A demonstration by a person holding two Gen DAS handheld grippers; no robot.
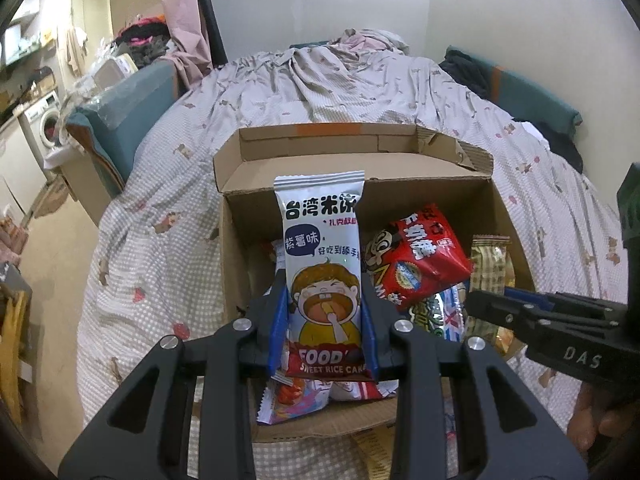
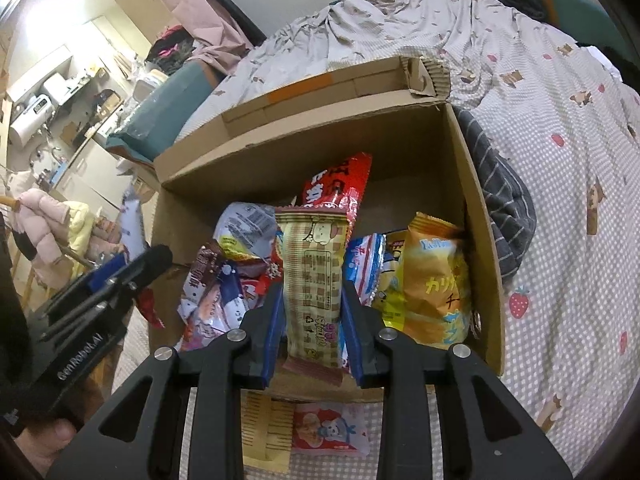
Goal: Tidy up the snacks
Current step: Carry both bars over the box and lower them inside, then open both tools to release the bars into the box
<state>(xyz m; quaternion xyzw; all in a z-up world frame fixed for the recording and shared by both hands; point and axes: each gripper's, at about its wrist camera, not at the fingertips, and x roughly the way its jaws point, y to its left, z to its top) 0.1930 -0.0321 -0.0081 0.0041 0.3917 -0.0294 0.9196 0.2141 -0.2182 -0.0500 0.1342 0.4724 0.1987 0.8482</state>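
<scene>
An open cardboard box [image 1: 352, 168] of snack packets stands on the bed; it also shows in the right wrist view [image 2: 476, 216]. My left gripper [image 1: 324, 300] is shut on a white sweet rice cake packet [image 1: 322, 264], held upright above the box's near left part. My right gripper [image 2: 314, 300] is shut on a beige checked snack packet [image 2: 314, 272], held upright over the box's middle; that packet also shows in the left wrist view [image 1: 490, 264]. Inside the box lie a red packet [image 1: 424, 256], an orange packet [image 2: 436, 288] and several others.
A bedsheet with a checked bear print [image 1: 160, 240] covers the bed around the box. A small pink-and-red packet [image 2: 328, 432] and a beige packet [image 2: 266, 428] lie on the sheet in front of the box. A striped grey cloth [image 2: 504, 200] lies to the box's right.
</scene>
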